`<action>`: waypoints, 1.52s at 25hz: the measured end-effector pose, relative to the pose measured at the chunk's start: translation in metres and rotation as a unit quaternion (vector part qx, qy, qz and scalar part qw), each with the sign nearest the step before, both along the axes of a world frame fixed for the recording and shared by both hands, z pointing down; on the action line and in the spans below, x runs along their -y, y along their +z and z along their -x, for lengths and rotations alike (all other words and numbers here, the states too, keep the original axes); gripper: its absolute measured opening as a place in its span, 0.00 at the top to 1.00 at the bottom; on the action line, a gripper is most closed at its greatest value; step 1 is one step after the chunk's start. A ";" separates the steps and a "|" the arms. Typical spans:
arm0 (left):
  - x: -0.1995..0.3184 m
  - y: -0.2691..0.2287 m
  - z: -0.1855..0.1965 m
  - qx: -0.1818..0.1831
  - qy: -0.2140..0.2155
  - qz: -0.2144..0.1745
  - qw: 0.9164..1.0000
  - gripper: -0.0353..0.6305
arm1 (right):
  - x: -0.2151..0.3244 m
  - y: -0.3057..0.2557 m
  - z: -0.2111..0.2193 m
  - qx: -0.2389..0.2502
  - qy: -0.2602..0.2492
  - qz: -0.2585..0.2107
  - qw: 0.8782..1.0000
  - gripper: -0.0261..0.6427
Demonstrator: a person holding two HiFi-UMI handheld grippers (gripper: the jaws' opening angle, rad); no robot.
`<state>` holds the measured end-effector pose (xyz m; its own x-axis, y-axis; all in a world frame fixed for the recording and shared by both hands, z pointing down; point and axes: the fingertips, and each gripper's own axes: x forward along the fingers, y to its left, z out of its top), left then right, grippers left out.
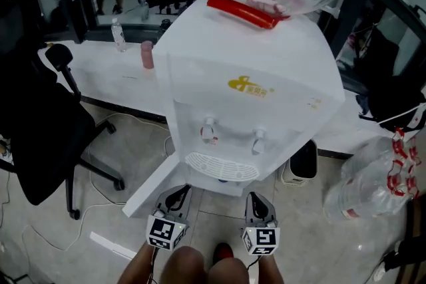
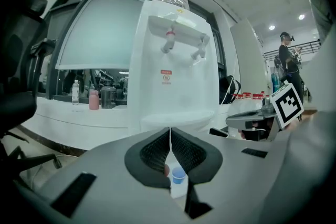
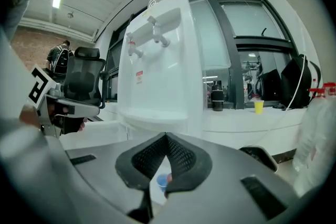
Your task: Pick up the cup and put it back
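At the upper left of the head view, a pink cup point(image 1: 147, 54) stands on the white counter point(image 1: 100, 76), well apart from your claws. At the lower middle, under the water dispenser point(image 1: 246, 90), your left gripper point(image 1: 178, 191) is closed on nothing. Your right gripper point(image 1: 257, 197), just beside it, is closed and empty too.

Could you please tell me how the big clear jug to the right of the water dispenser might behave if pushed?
The clear jug looks empty, with no water line visible, so it is probably light for its bulk. Its walls look thin and crinkled, so they would likely flex under a squeeze. Being rounded, it may roll or skid.
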<state>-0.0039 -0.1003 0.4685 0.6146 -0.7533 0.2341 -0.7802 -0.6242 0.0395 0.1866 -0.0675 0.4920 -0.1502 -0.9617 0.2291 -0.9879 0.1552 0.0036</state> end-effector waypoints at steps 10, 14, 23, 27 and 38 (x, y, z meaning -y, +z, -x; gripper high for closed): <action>0.003 -0.116 -0.008 0.006 0.001 0.005 1.000 0.90 | -0.001 -0.114 -0.009 -0.010 -0.002 -0.003 1.000 0.93; -0.001 -0.177 -0.008 0.009 0.005 0.006 1.000 0.90 | -0.006 -0.175 -0.008 -0.007 0.004 -0.004 1.000 0.93; -0.016 -0.342 0.009 0.003 0.001 0.012 1.000 0.90 | -0.023 -0.347 0.001 -0.017 0.012 -0.007 1.000 0.93; -0.022 -0.423 0.019 0.001 0.002 0.002 1.000 0.90 | -0.032 -0.427 0.006 -0.024 0.017 -0.012 1.000 0.93; -0.057 -0.588 0.063 -0.007 -0.002 -0.039 0.999 0.90 | -0.082 -0.587 0.024 -0.036 0.040 -0.041 0.998 0.93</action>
